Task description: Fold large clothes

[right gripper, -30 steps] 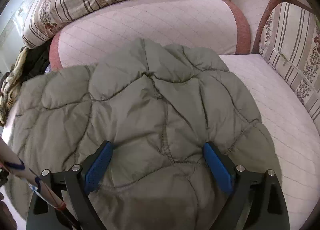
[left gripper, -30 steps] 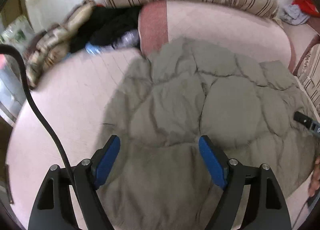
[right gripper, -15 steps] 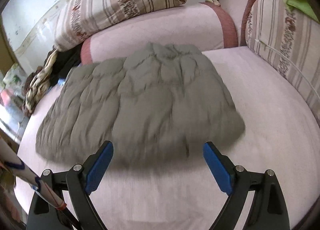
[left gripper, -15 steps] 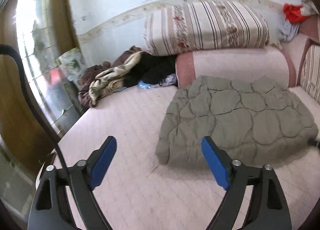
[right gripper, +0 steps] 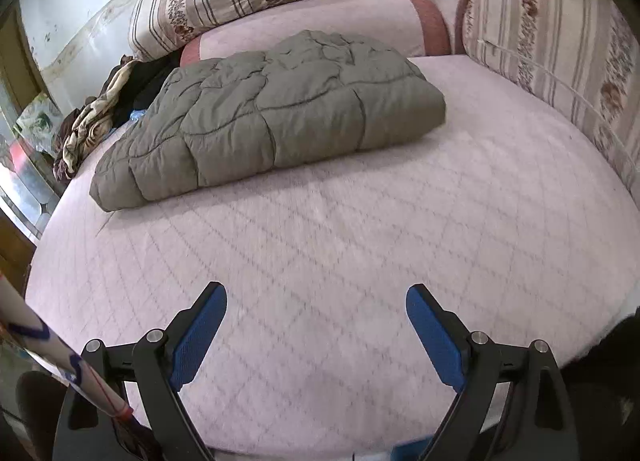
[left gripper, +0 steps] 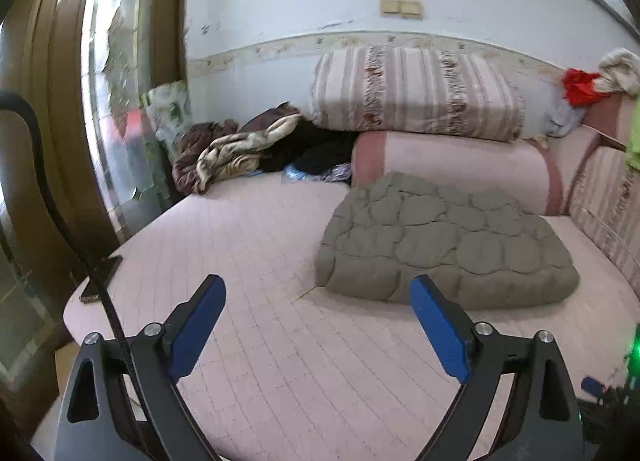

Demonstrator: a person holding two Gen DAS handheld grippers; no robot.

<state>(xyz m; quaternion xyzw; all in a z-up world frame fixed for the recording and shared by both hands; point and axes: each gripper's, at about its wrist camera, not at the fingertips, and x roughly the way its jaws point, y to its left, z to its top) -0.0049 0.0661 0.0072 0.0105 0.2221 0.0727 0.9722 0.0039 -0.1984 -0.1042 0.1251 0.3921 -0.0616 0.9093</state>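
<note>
On bed (right gripper: 360, 221), folded quilted jacket (right gripper: 280, 109); both claws spread, empty.

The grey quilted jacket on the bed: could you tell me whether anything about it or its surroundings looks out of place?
The grey quilted jacket lies folded in a compact bundle on the pink mattress, nothing askew. The only untidy spot is the heap of crumpled clothes piled against the wall beside the striped cushion.

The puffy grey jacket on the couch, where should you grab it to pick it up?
Best bet: the near folded edge of the jacket, coming from the front, where both tools already face it. That edge is thick, rounded and raised off the couch, so open fingers could likely pinch it. The left tool suits the left corner, the right tool the right corner.
</note>
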